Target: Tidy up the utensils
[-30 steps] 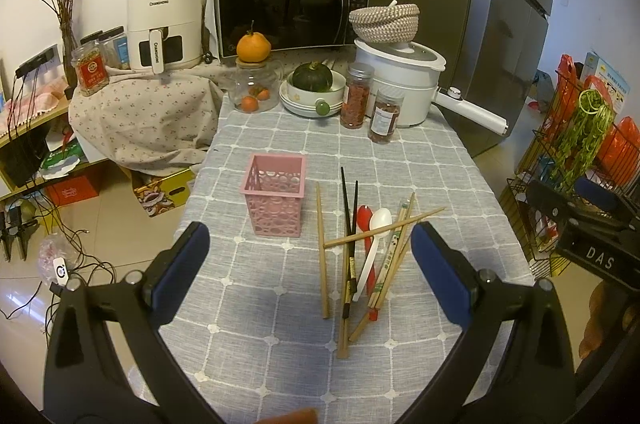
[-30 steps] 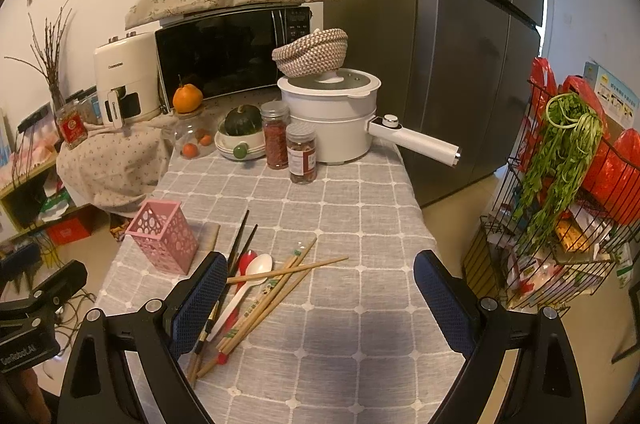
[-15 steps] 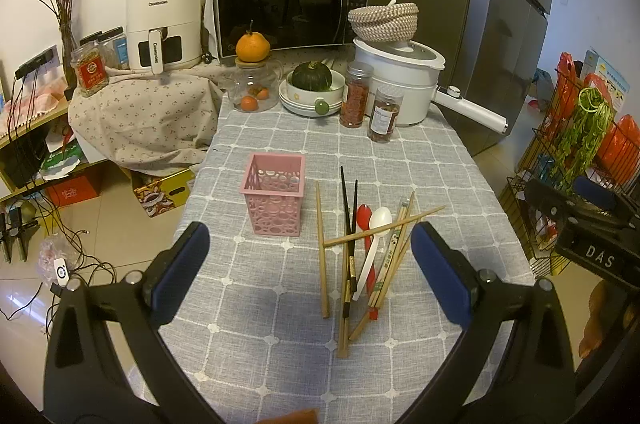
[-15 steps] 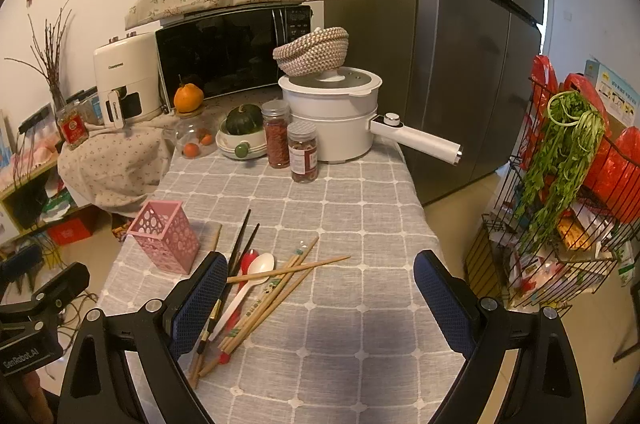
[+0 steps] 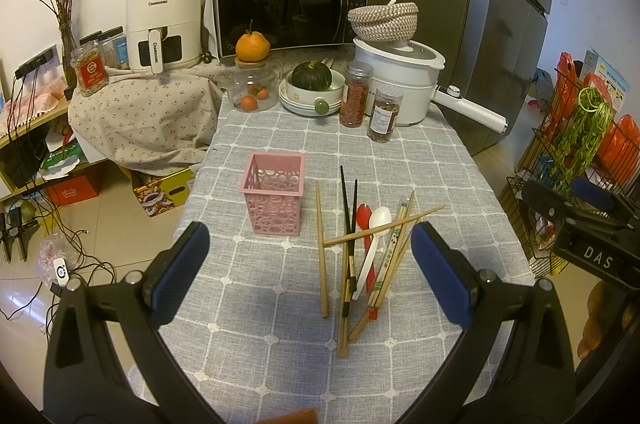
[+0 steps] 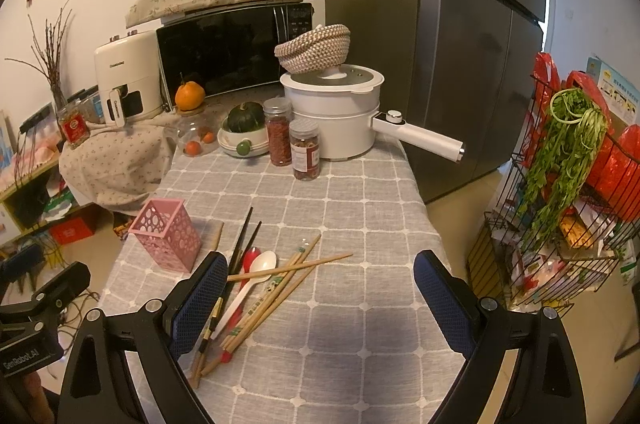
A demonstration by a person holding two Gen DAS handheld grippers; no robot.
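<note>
A pink perforated holder [image 5: 275, 198] [image 6: 166, 233] stands empty on the grey checked tablecloth. To its right lies a loose pile: wooden chopsticks [image 5: 321, 248] [image 6: 290, 268], black chopsticks [image 5: 349, 220] [image 6: 243, 242], a white spoon [image 5: 374, 242] [image 6: 248, 286] and a red spoon [image 5: 363, 216] [image 6: 250, 258]. My left gripper [image 5: 308, 274] hangs open above the table's near end, with the pile between and ahead of its fingers. My right gripper [image 6: 320, 304] is open too, over the cloth just right of the pile. Neither holds anything.
At the table's far end stand two spice jars [image 5: 370, 104], a white electric pot [image 5: 400, 80] with a long handle [image 6: 420, 138], a bowl with a green squash [image 5: 311, 80] and a glass jar [image 5: 252, 90]. A wire rack [image 6: 560, 204] stands right of the table.
</note>
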